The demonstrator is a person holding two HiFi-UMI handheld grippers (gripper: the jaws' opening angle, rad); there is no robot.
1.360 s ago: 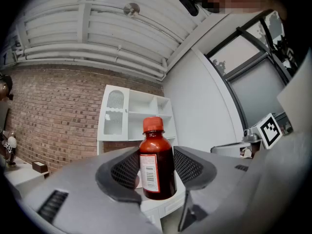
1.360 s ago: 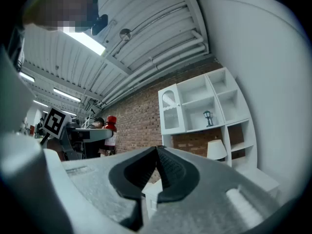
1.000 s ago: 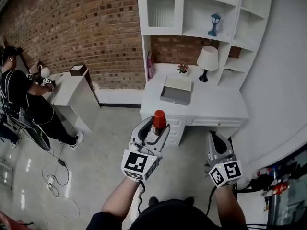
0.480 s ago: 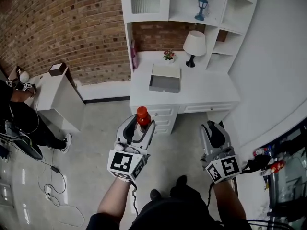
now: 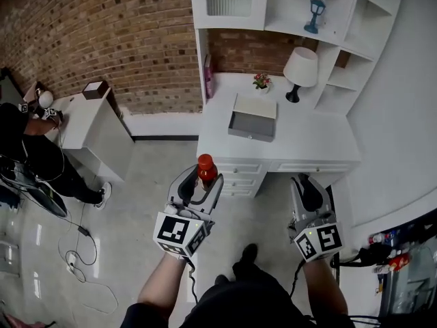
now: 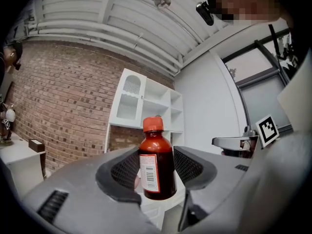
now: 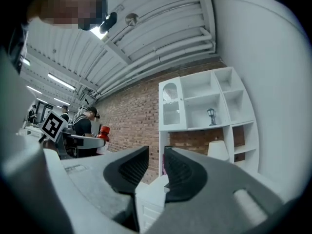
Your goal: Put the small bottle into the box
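Currently the left hand-held gripper (image 5: pixel 203 183) is clamped on the small bottle (image 6: pixel 157 167). Both pads press its sides. The bottle is upright, with dark red contents, an orange-red cap and a white label with a barcode. It's held in the air over the floor, in front of the white tabletop (image 5: pixel 314 145), well apart from the box (image 5: pixel 251 126).

The box sits on the tabletop near its middle. It's grey, with a white panel behind its rear edge; can't tell whether that's a lid.

The right hand-held gripper (image 7: pixel 156 172) has nothing between its jaws. There's a narrow gap between the pads and the jaws are closing. It's held beside the left one, also short of the tabletop.

Also on the tabletop, behind the box: a table lamp (image 5: pixel 300 70) and a small flower pot (image 5: pixel 261 80). A blue lantern (image 5: pixel 313 16) stands on a shelf above. Far left, another person (image 5: pixel 27 142) stands at a white cabinet (image 5: pixel 95 125) against the brick wall (image 5: pixel 123 39).
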